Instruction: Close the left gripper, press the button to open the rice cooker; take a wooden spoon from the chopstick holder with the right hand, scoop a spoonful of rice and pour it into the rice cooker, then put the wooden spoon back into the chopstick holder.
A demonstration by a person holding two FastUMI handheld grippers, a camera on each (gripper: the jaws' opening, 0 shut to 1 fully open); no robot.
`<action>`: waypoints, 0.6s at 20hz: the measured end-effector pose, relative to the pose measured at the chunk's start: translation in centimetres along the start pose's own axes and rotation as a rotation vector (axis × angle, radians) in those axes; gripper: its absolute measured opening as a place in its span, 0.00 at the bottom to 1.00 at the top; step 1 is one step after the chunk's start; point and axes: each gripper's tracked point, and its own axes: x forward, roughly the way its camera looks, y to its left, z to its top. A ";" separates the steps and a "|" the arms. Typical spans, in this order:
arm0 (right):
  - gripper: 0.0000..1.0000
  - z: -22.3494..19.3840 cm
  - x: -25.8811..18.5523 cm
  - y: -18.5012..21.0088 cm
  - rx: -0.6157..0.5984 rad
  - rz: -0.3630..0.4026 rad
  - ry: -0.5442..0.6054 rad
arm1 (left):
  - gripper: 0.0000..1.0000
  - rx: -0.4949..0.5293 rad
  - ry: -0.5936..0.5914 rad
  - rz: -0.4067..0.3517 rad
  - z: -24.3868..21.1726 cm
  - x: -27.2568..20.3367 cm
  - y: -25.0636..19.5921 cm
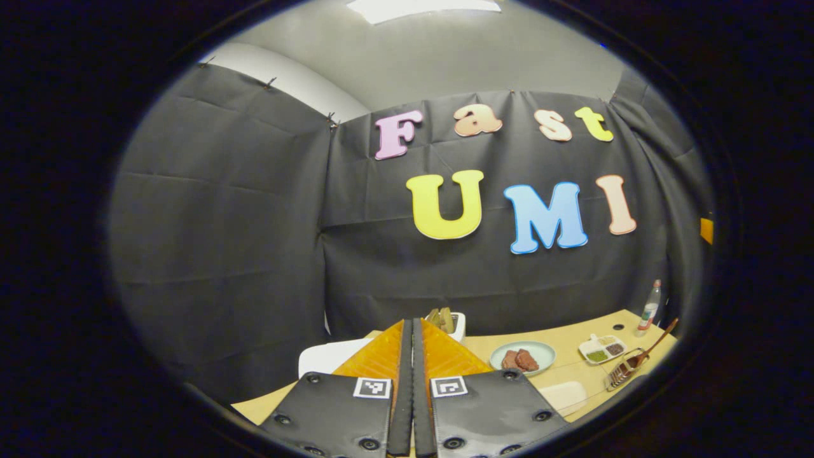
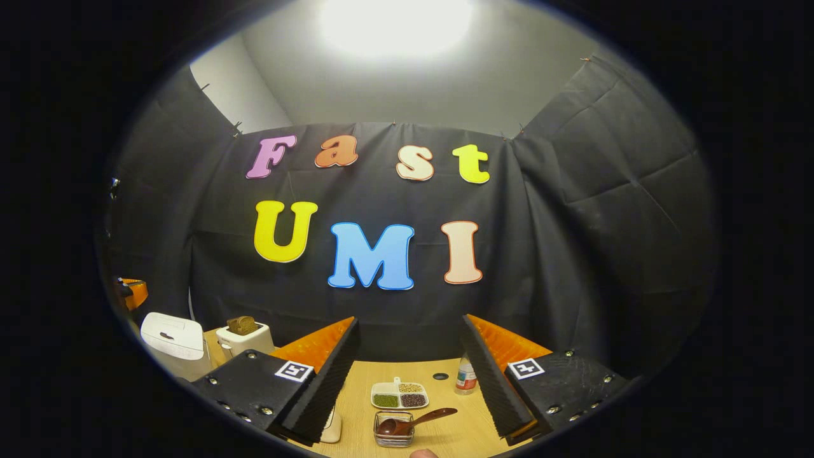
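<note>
Two claws raised, left claw (image 1: 412,381) closed, right claw (image 2: 410,375) spread above wooden spoon (image 2: 413,421)

Right gripper view: rice cooker (image 2: 173,340) at far left of the table (image 2: 458,436), toaster (image 2: 245,337) just right of it with bread (image 2: 241,325) in its slot. Centre: divided dish (image 2: 399,395) with three compartments, bottle (image 2: 466,376) to its right. Chopstick holder (image 2: 394,430) sits in front of the dish, nearer the camera, wooden spoon (image 2: 414,420) lying in it, handle sticking out to the right.

Left gripper view: plate (image 1: 523,356) right of centre, food on it; divided dish farther right, bottle behind that, chopstick holder at the table's right edge.
</note>
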 end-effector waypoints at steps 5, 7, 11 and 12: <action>0.95 -0.4 -0.6 -0.1 -0.009 -0.019 0.015 | 0.09 0.014 0.086 0.038 -4.2 2.4 2.3; 0.96 -0.5 -1.0 -0.4 -0.012 -0.031 0.021 | 0.13 0.007 0.113 0.045 -5.4 3.1 3.0; 0.96 -0.8 -1.5 -1.2 -0.025 -0.055 0.034 | 0.13 -0.026 0.177 0.052 -8.4 4.7 3.8; 0.96 -0.9 -1.6 -1.4 -0.028 -0.061 0.037 | 0.13 -0.039 0.193 0.056 -9.1 5.0 4.0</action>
